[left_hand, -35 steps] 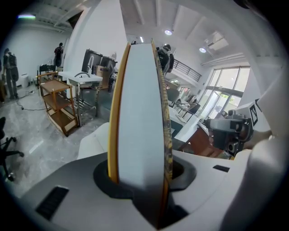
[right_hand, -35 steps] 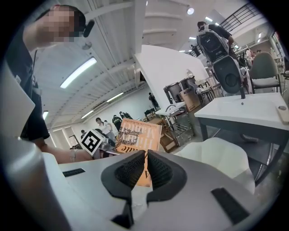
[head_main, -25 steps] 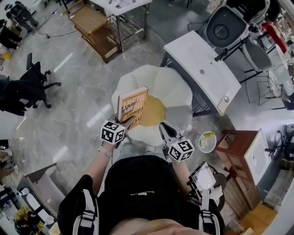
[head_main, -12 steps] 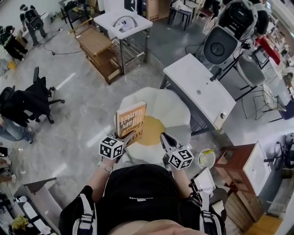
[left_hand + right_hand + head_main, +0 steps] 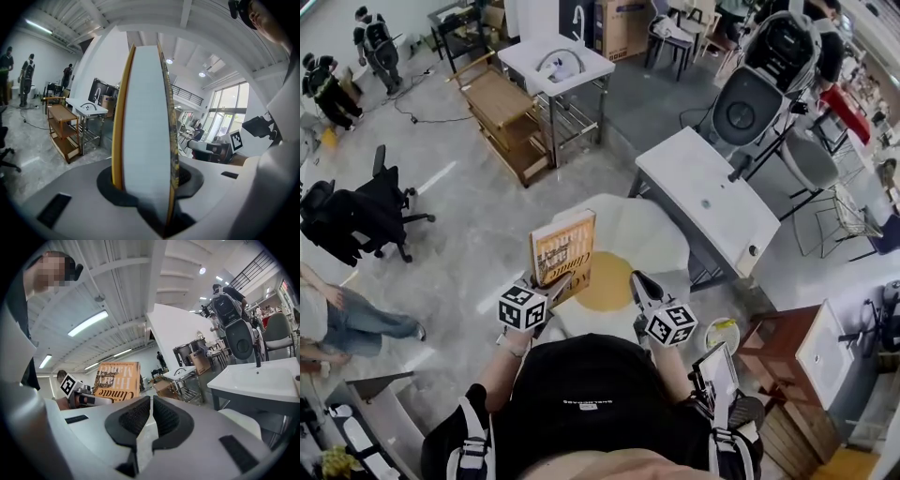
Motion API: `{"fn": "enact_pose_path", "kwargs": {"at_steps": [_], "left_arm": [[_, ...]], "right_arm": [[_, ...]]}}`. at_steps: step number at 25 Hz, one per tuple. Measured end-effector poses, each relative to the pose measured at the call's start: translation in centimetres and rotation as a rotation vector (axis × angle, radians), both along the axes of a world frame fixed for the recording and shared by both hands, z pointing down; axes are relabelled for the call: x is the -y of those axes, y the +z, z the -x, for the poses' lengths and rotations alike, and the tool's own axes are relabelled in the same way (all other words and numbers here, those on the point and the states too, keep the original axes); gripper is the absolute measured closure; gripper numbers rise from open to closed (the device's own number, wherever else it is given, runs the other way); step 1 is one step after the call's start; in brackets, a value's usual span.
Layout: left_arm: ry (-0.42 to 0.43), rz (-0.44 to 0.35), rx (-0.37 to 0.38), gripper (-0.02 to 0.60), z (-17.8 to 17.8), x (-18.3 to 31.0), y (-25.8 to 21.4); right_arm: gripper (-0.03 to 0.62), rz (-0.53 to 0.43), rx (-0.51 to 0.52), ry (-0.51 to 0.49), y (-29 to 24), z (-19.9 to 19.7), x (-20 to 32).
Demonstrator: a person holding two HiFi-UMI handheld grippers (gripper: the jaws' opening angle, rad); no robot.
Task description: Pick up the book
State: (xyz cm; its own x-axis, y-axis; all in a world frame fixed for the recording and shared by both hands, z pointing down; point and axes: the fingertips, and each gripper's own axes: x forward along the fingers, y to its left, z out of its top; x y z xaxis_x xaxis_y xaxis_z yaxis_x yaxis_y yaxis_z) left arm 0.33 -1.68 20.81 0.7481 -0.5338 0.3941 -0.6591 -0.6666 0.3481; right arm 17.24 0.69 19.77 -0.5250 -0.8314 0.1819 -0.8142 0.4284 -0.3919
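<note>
An orange-covered book (image 5: 564,246) stands upright, lifted over the white flower-shaped table (image 5: 649,230) with its yellow centre (image 5: 606,281). My left gripper (image 5: 555,279) is shut on the book's lower edge. In the left gripper view the book's white page edge (image 5: 145,126) fills the gap between the jaws of the left gripper (image 5: 147,185). My right gripper (image 5: 639,279) hovers to the right of the book, over the table's near edge, shut with nothing in it. The right gripper view shows the black pads of the right gripper (image 5: 151,417) almost touching, and the book's cover (image 5: 117,380) at left.
A white washbasin counter (image 5: 712,197) stands right of the table, a wooden shelf cart (image 5: 502,117) and a sink stand (image 5: 555,61) behind. A black office chair (image 5: 356,211) and a person (image 5: 337,319) are at left. A small pail (image 5: 723,330) and a brown cabinet (image 5: 792,352) sit at right.
Both grippers have risen, and the book has gone up with the left one, farther above the table. The jaws look unchanged.
</note>
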Motion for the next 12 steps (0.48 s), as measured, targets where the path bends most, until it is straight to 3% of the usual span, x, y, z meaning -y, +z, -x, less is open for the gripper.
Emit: {"fn": "enact_pose_path", "kwargs": {"at_steps": [12], "left_arm": [[-0.034,0.000,-0.062,0.426,0.9,0.7,-0.8]], "right_arm": [[0.559,-0.008,-0.010,-0.044,-0.8,1.1,0.8]]}}
